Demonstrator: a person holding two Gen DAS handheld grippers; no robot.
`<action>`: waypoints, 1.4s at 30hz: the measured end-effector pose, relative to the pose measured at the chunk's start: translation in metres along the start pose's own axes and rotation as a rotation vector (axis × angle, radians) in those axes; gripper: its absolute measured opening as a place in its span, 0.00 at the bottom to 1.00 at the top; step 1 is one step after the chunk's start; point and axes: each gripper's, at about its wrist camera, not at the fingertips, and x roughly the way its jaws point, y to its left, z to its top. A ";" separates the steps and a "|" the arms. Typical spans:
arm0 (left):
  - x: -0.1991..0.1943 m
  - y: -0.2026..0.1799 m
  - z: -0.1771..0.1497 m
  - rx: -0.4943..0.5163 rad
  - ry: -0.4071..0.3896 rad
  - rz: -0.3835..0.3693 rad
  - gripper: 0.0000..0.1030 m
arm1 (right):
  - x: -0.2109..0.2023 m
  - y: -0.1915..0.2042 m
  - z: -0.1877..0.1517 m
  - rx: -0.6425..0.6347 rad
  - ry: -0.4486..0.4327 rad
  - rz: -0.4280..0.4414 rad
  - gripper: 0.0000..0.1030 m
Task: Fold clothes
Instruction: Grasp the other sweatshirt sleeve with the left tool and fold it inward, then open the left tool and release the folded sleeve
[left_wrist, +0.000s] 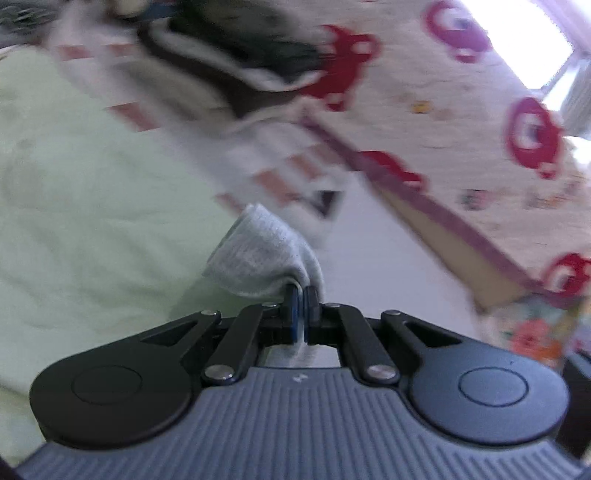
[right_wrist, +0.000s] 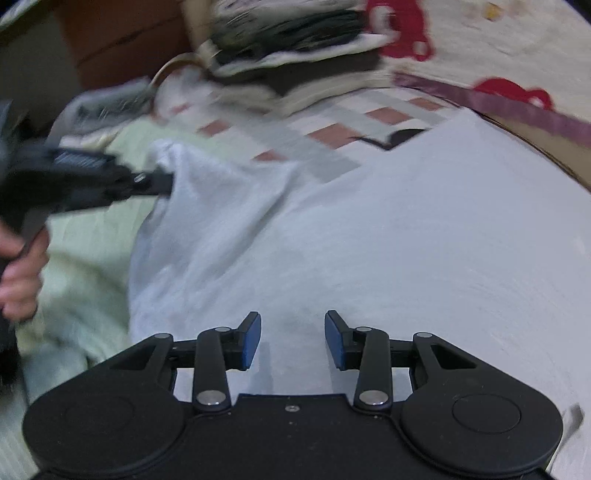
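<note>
We can't read any text, numbers or brand names in either view. Only candidate: a small pale mark on the ribbed grey body of the left gripper (left_wrist: 302, 300), possibly a logo, too small and blurred to make out.

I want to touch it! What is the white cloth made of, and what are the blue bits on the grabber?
The white cloth looks like a soft knit fabric, maybe cotton: fine ribbed weave shows where the left gripper pinches it. The blue pads on the right gripper look like matte rubber or foam, though I can't tell which.
</note>
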 end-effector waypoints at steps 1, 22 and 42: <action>-0.001 -0.014 -0.001 0.030 0.004 -0.063 0.02 | -0.003 -0.006 0.002 0.030 -0.008 -0.006 0.42; 0.003 -0.072 -0.067 0.361 0.341 -0.108 0.41 | -0.006 -0.008 0.033 -0.020 -0.015 0.177 0.47; 0.011 -0.056 -0.085 0.456 0.415 0.029 0.45 | -0.007 -0.029 0.036 0.095 -0.163 0.042 0.08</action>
